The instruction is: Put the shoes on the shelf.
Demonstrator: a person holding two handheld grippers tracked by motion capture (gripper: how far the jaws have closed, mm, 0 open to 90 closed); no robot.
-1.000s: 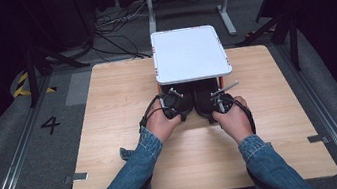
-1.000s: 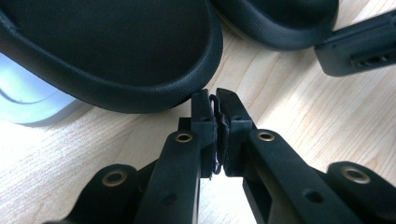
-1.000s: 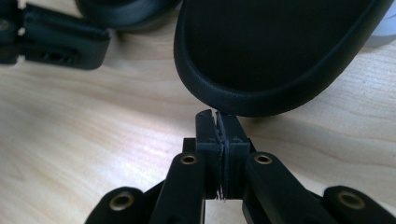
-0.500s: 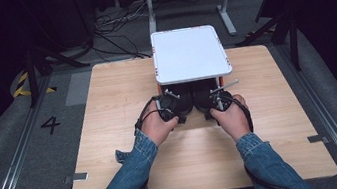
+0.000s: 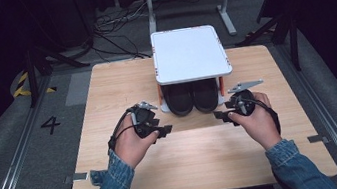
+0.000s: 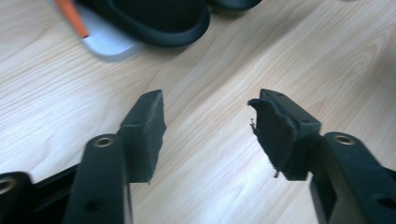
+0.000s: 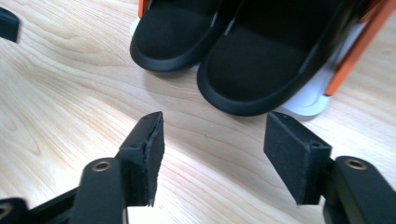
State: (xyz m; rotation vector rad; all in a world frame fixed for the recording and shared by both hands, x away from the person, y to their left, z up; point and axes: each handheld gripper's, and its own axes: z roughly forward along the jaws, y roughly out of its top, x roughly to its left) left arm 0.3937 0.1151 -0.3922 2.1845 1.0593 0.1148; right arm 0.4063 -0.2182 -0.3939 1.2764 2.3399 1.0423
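Both tools, left tool (image 5: 162,131) and right tool (image 5: 221,115), have just been opening with nothing between them; shoes (image 5: 192,97) already sit under the white rack (image 5: 189,53) on the table (image 5: 105,93); little seems left.

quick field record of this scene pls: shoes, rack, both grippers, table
shoes: black pair, side by side on the rack's lower level, toes toward the person
rack: white two-level shelf with orange posts, top bare
left gripper: jaws have just been opening, nothing between them
right gripper: jaws have just been opening, nothing between them
table: light wood
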